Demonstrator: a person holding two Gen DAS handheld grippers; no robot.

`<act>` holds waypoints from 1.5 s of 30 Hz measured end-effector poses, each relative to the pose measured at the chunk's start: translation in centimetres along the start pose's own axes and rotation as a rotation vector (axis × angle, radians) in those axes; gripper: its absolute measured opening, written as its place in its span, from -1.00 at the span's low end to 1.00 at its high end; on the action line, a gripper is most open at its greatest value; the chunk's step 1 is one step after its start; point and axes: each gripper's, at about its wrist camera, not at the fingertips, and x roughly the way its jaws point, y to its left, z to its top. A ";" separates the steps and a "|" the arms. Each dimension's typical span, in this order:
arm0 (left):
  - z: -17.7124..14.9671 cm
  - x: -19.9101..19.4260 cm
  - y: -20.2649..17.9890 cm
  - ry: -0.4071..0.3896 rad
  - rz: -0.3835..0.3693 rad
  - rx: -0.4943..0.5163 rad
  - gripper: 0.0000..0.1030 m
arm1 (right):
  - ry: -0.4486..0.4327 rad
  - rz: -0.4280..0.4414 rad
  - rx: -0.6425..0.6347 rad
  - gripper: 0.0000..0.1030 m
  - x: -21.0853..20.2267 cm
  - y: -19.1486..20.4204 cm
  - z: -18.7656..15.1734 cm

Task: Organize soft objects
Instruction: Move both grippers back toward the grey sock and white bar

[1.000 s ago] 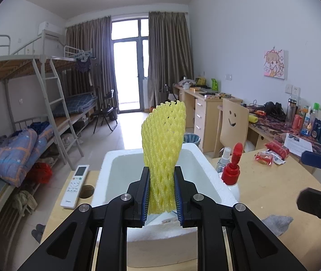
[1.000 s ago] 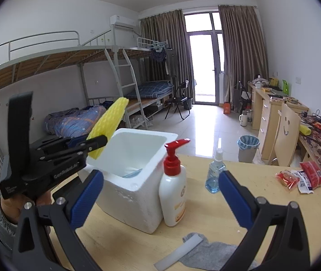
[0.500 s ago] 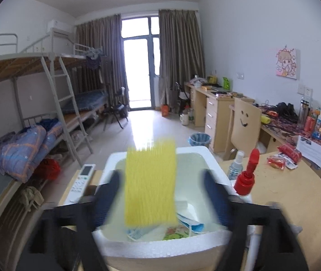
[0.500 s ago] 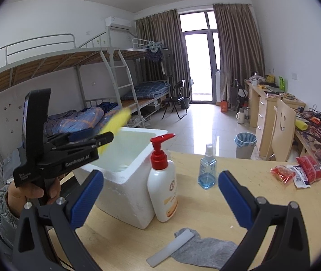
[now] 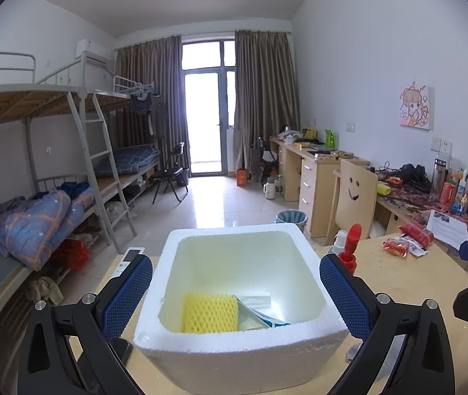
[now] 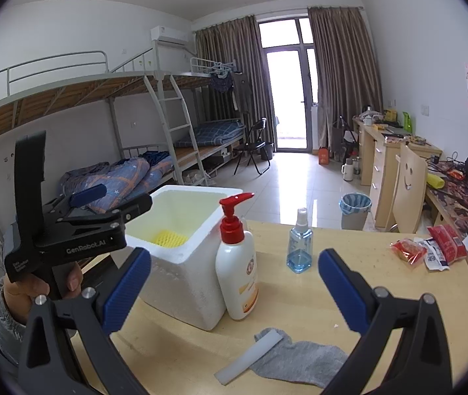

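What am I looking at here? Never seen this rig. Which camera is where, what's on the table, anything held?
No robot: a person holds a two-finger tool in each hand, with a fisheye camera on each looking along its fingers. The left view looks over the open left tool into the white foam box. Its jaws have just been opening; the yellow foam net sleeve lies inside. The right tool is open, empty. On the wooden table: white pump bottle, blue spray bottle, grey sock.

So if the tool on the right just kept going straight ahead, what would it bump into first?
Probably the pump bottle, or the blue spray bottle behind it; depth is unclear. The right tool is open, the grey sock below it.
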 end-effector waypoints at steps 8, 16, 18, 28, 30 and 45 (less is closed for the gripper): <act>-0.2 -2.7 0.4 -0.041 0.020 -0.021 0.98 | -0.021 -0.010 -0.022 0.99 -1.7 1.3 0.1; -0.3 -6.9 0.6 -0.095 0.022 -0.026 0.98 | -0.057 -0.025 -0.044 0.99 -4.4 3.2 -0.1; -0.5 -8.0 0.7 -0.107 0.027 -0.021 0.98 | -0.069 -0.024 -0.046 0.99 -5.3 3.6 -0.2; -2.2 -13.8 0.2 -0.168 0.021 -0.021 0.98 | -0.118 -0.026 -0.057 0.99 -9.3 5.6 -1.5; -2.8 -14.8 0.2 -0.174 0.020 -0.021 0.98 | -0.127 -0.028 -0.060 0.99 -10.1 6.0 -1.9; -8.0 -19.1 -0.9 -0.190 0.003 -0.024 0.98 | -0.152 -0.048 -0.044 0.99 -13.4 7.3 -6.5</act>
